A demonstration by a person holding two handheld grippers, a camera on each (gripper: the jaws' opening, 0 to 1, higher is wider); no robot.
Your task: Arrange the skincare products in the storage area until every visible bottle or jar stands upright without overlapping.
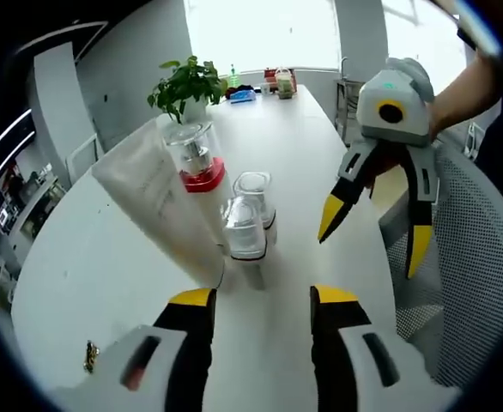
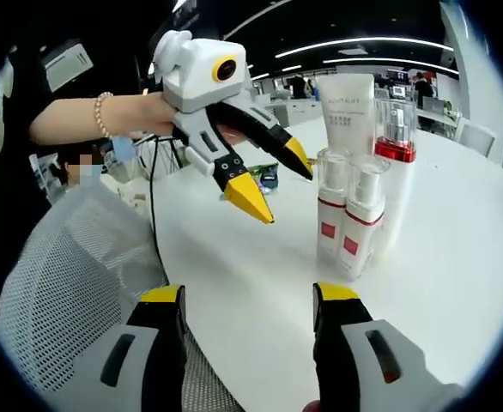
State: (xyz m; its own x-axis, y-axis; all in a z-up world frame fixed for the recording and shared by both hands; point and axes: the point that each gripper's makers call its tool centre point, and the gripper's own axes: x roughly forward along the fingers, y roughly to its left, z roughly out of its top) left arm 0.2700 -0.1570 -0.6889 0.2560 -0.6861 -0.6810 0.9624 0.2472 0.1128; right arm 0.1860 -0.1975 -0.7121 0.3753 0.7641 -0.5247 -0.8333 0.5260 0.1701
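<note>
Skincare bottles [image 2: 350, 215] clustered upright, table [image 2: 457, 257] edge near.

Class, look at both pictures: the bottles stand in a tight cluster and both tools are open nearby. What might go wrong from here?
1. The white tube stands tall right against the two small spray bottles; nudging one may topple its neighbours.
2. The red-banded bottle sits behind the others, so a tool reaching for it could knock the front ones.
3. The right tool hangs open close to the cluster; a careless sweep may hit it.

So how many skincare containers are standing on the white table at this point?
4: a white tube and a red-collared pump bottle behind, with two small spray bottles in front. None looks hidden.
</note>
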